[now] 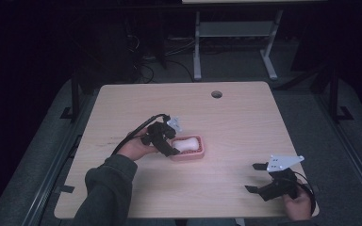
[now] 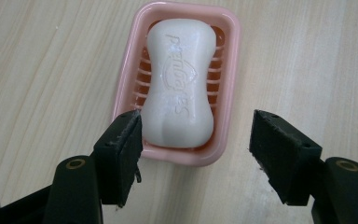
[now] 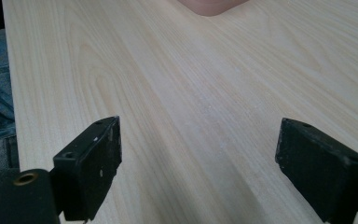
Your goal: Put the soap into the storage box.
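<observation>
Left gripper view: soap seated in its dish

White soap bar (image 2: 180, 84) lies lengthwise in the pink dish (image 2: 230, 70) left of table (image 1: 245, 122) centre, so the left gripper (image 2: 196, 140) hovers just nearside, jaws apart, gripping nothing; right gripper (image 1: 253, 178) idles near-right, jaws wide.

Lab: bare test table (image 1: 245, 122); cables (image 1: 143, 70)

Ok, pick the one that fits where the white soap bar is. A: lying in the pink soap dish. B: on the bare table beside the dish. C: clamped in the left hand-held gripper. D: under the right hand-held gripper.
A: the soap bar lies inside the pink soap dish, with the left hand-held gripper open in front of it.
</observation>
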A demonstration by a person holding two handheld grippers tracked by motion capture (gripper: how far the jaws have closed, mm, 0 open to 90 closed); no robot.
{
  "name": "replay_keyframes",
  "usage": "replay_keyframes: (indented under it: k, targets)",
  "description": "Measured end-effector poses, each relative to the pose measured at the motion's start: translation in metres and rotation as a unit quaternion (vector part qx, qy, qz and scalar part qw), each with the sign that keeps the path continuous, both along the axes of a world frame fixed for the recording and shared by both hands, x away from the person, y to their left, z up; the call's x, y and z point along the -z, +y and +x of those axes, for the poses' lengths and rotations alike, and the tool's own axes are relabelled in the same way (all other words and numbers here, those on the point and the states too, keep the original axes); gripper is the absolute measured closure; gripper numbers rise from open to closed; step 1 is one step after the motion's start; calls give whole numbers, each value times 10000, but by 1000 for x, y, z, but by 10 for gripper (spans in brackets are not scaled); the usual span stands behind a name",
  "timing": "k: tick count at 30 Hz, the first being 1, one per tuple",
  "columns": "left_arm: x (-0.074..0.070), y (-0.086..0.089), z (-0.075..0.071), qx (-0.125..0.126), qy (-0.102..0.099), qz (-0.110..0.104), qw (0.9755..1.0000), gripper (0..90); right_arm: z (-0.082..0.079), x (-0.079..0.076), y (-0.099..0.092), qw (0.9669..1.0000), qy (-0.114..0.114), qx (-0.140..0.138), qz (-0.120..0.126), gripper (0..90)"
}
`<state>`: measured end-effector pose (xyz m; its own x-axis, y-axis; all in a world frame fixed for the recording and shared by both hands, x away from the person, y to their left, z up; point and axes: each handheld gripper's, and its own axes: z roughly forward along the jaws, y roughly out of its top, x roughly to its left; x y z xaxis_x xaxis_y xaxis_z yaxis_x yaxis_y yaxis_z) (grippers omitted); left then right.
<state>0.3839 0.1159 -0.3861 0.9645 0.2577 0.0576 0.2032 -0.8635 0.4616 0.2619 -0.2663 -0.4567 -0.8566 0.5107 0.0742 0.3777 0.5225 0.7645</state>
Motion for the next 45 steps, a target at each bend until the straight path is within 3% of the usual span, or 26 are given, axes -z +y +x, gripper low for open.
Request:
replay_keyframes:
  k: [5,8,10,17,20,28,45]
  targets:
    - [0,5,-5,18,-52,50,10000,330,0,0,1,10000,4,10,23,141]
    - [0,9,-8,-43,-27,-52,10000,330,-1,0,1,10000,5,22,14,141]
    - [-1,10,-9,4,-108,43,9999,326,0,0,0,10000,-7,16,7,141]
    - [-1,14,-17,-33,-115,-60,9999,325,-1,-1,-2,9999,-49,90,73,141]
    - [1,16,-20,-19,-139,27,9999,311,-2,-1,-2,9999,-51,101,89,141]
    - [3,22,-25,-40,-150,9,9999,306,-2,-2,-2,9998,-90,149,91,141]
    - [11,49,-47,-191,-252,-68,9995,301,-3,-2,1,9999,-81,138,26,140]
